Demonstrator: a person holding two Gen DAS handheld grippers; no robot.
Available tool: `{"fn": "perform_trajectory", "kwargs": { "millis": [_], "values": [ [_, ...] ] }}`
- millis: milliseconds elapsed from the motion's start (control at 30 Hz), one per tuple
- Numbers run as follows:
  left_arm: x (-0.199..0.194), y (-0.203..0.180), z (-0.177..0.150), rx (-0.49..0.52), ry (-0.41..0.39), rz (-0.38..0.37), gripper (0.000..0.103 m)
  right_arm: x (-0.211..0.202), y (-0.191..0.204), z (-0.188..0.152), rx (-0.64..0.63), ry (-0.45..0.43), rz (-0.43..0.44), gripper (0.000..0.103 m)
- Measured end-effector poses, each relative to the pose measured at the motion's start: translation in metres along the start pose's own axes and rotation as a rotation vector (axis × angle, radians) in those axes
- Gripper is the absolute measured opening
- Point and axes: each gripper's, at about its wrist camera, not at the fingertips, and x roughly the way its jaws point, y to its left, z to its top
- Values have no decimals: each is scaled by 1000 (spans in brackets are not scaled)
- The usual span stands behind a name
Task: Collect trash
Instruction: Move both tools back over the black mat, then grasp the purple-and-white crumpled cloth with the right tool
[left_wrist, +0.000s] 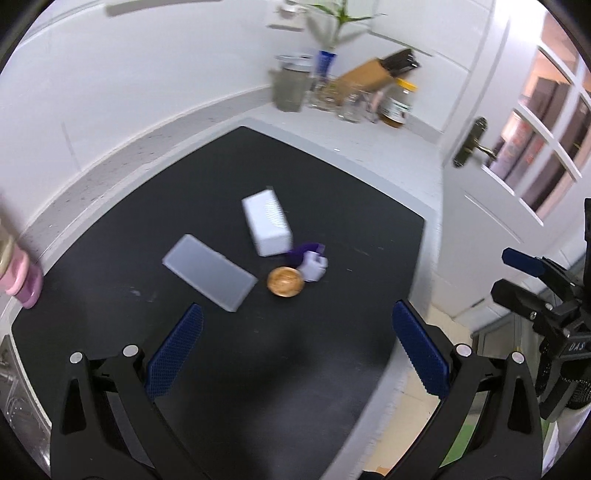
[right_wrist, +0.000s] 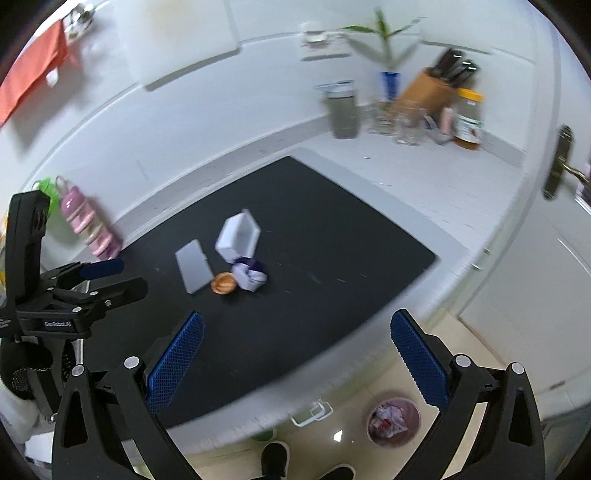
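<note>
My left tongs (left_wrist: 295, 350) and right tongs (right_wrist: 295, 354) hang spread and empty above the black mat's (left_wrist: 332, 184) near edge. At mat centre lie lid (left_wrist: 208, 272), box (left_wrist: 267, 227), wooden disc (left_wrist: 285, 281), crumpled wrapper (left_wrist: 312, 264). Approach step, I judge; next, pinch the wrapper.

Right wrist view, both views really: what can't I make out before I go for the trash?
- Crumpled wrapper: motion blur hides any print; material unclear.
- White box: whether anything is inside, not visible in either view.
- Trash bin on the floor: partly cut off by the right gripper; absent from the left wrist view.
- Jars by the wall: labels blurred.
</note>
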Motion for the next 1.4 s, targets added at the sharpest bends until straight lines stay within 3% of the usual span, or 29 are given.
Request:
{"fn": "perform_trajectory", "kwargs": {
  "millis": [300, 700, 1133, 1400],
  "values": [
    [6, 41, 5, -69, 5, 18, 100, 78, 41, 28, -84, 99, 57, 97],
    [22, 74, 5, -118, 31, 23, 100, 160, 48, 43, -68, 195, 88, 95],
    [37, 85, 8, -131, 47, 3, 100, 190, 51, 43, -55, 277, 146, 26],
    [45, 74, 16, -109, 48, -13, 100, 169, 50, 49, -62, 235, 139, 19]
  ]
}}
